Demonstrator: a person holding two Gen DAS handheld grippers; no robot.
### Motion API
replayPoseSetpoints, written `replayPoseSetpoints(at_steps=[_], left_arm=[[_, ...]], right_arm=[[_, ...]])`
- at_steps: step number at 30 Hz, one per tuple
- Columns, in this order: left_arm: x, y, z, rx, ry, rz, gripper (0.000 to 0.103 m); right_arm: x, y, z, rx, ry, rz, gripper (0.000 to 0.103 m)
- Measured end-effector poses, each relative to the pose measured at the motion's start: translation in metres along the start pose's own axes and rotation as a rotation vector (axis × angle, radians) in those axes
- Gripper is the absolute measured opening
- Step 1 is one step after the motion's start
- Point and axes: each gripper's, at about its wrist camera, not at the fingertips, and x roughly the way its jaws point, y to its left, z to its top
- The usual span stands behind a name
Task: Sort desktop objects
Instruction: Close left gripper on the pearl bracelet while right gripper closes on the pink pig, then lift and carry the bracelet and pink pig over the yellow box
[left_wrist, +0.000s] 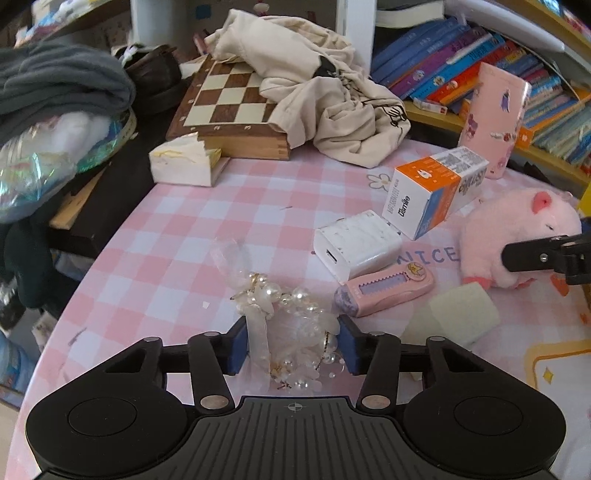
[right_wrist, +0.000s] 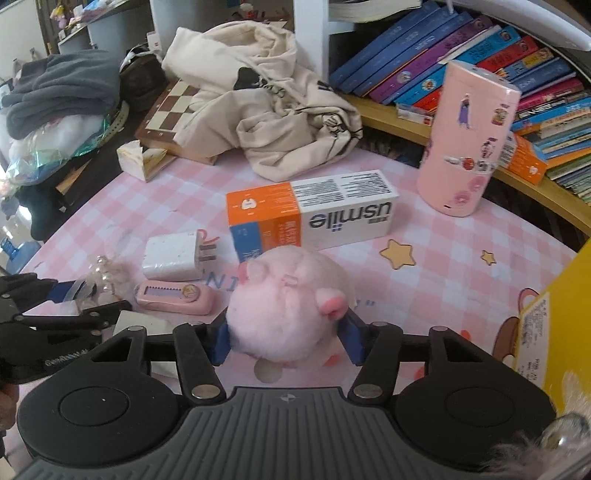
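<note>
On the pink checked tablecloth (left_wrist: 177, 243) lies a pearl and ribbon hair ornament (left_wrist: 291, 314). My left gripper (left_wrist: 293, 343) is shut on it, a blue pad against each side. A pink plush pig (right_wrist: 288, 302) sits between the blue pads of my right gripper (right_wrist: 288, 339), which press into its sides. The left wrist view shows the same pig (left_wrist: 517, 229) at the right, with one right finger (left_wrist: 535, 254) against it. A white charger (left_wrist: 356, 243), a pink comb case (left_wrist: 384, 291) and an orange and white usmile box (left_wrist: 432, 192) lie between the two grippers.
A pale green pad (left_wrist: 454, 317) lies by the comb case. At the back stand a pink stickered cylinder (right_wrist: 465, 147), a chessboard (left_wrist: 221, 99) under a beige cloth bag (left_wrist: 325, 92), a torn tissue box (left_wrist: 184, 162) and shelved books (right_wrist: 480, 55). A yellow box (right_wrist: 554, 314) is at the right.
</note>
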Motion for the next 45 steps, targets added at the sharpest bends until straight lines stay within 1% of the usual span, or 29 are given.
replayPoseSetpoints(at_steps=[3,6,12,20,27,34,45], left_arm=[[-0.01,0.003,-0.001,-0.022,-0.015,-0.014,0.046],[-0.024,0.005,-0.002,-0.023,-0.037,-0.025,0.046],[-0.053,0.006,-0.009,-0.016,-0.068,-0.048,0.046],[-0.084,0.001,-0.02,0.0,-0.096,-0.088,0.046],[-0.109,-0.008,-0.026,0.028,-0.118,-0.152,0.047],[-0.126,-0.016,-0.038,0.058,-0.118,-0.202,0.047],[-0.149,-0.025,-0.06,0.105,-0.117,-0.278,0.047]], right_arm=[[-0.014,-0.001,0.0,0.001,-0.032,-0.004,0.054],[-0.028,-0.001,-0.002,-0.006,-0.057,-0.01,0.054],[-0.052,0.0,-0.012,-0.008,-0.069,-0.015,0.054],[-0.078,0.005,-0.038,-0.002,-0.062,-0.01,0.054],[-0.099,0.009,-0.07,0.039,-0.03,0.006,0.054],[-0.11,0.021,-0.101,0.075,0.018,0.027,0.054],[-0.13,0.039,-0.132,0.094,0.036,0.024,0.054]])
